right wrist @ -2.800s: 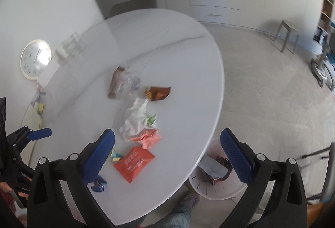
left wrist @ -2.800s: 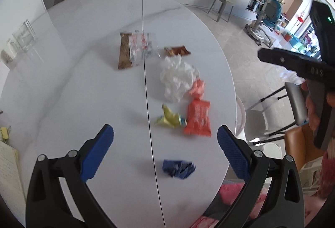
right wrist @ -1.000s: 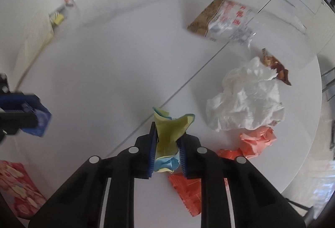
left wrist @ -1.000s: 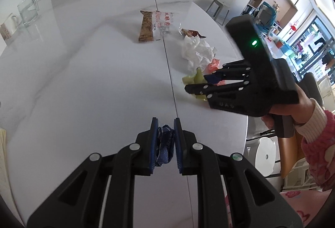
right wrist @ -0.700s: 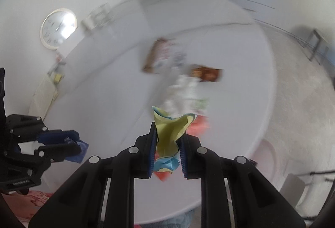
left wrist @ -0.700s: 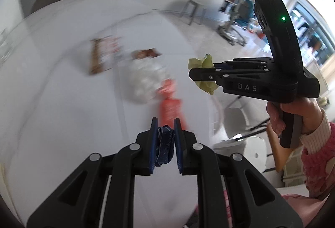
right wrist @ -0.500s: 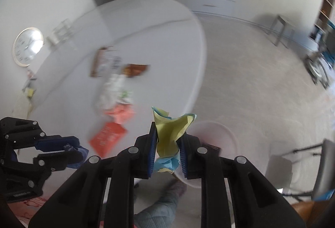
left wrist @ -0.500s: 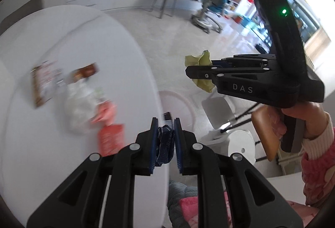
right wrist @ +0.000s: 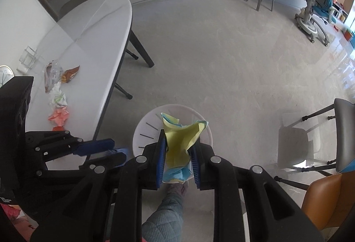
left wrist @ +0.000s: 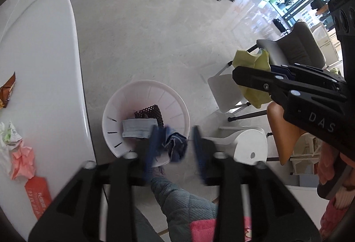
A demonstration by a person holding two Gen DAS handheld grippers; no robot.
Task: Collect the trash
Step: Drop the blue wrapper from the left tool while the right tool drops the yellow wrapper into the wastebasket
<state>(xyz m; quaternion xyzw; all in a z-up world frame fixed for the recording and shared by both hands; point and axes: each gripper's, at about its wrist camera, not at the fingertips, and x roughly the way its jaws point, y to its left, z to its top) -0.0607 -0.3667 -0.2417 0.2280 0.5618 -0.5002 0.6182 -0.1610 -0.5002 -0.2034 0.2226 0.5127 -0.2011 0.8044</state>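
My left gripper (left wrist: pixel 175 148) hangs over the white bin (left wrist: pixel 146 84) on the floor, its jaws opening. The crumpled blue wrapper (left wrist: pixel 176 146) sits loose in the gap, with no pad pressing on it. My right gripper (right wrist: pixel 178 153) is shut on a yellow-and-blue wrapper (right wrist: pixel 180 137), also above the bin (right wrist: pixel 142 128). In the left wrist view the right gripper (left wrist: pixel 246 77) shows at right with the yellow wrapper (left wrist: pixel 253 62) sticking out. The left gripper (right wrist: pixel 106 152) and blue wrapper (right wrist: pixel 121 151) appear at lower left in the right wrist view.
The bin holds a grey mask (left wrist: pixel 137 128) and a dark mesh piece (left wrist: pixel 148 112). On the white table (left wrist: pixel 44 42) lie pink paper (left wrist: pixel 22 159), a red packet (left wrist: pixel 38 195), a tissue (right wrist: pixel 57 95) and a brown wrapper (right wrist: pixel 71 72). A white stool (left wrist: pixel 246 144), chairs (right wrist: pixel 295 144) and a person's leg (right wrist: pixel 166 215) crowd the bin.
Both grippers swung from over the table to above the floor bin. The left jaws have parted and the blue wrapper is loose; the right still grips the yellow wrapper.
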